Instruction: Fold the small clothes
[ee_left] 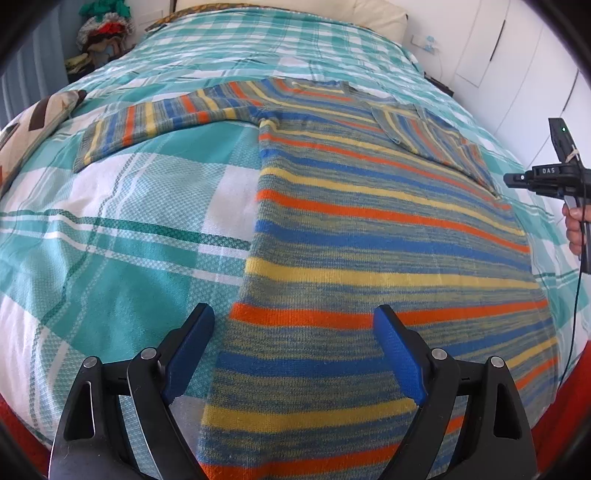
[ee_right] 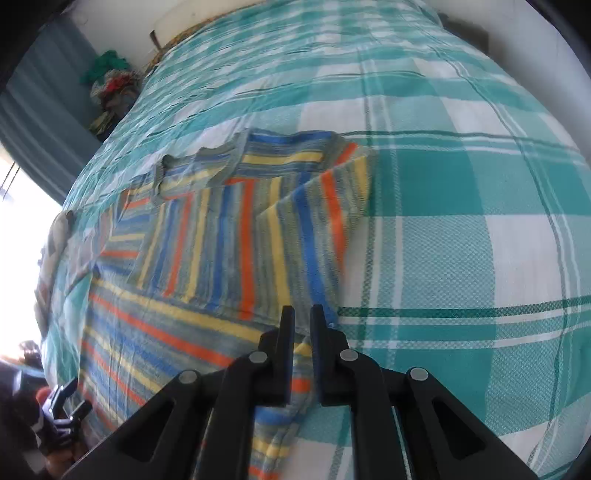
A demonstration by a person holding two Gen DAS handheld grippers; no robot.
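A striped sweater (ee_left: 369, 229) in orange, blue and yellow lies flat on the bed. One sleeve (ee_left: 155, 122) stretches out to the left. The other sleeve (ee_left: 439, 144) is folded over the body; it also shows in the right wrist view (ee_right: 229, 236). My left gripper (ee_left: 295, 317) is open and empty above the sweater's left side near the hem. My right gripper (ee_right: 302, 317) has its jaws nearly closed on the sweater's edge (ee_right: 299, 369), with fabric between the fingers. The right gripper also shows at the right edge of the left wrist view (ee_left: 554, 177).
The bed has a teal and white plaid cover (ee_left: 122, 229). A patterned cushion (ee_left: 33, 122) lies at the left. A pillow (ee_left: 373, 14) is at the head. A pile of clothes (ee_left: 103, 29) sits beyond the bed. White cupboards (ee_left: 517, 55) stand on the right.
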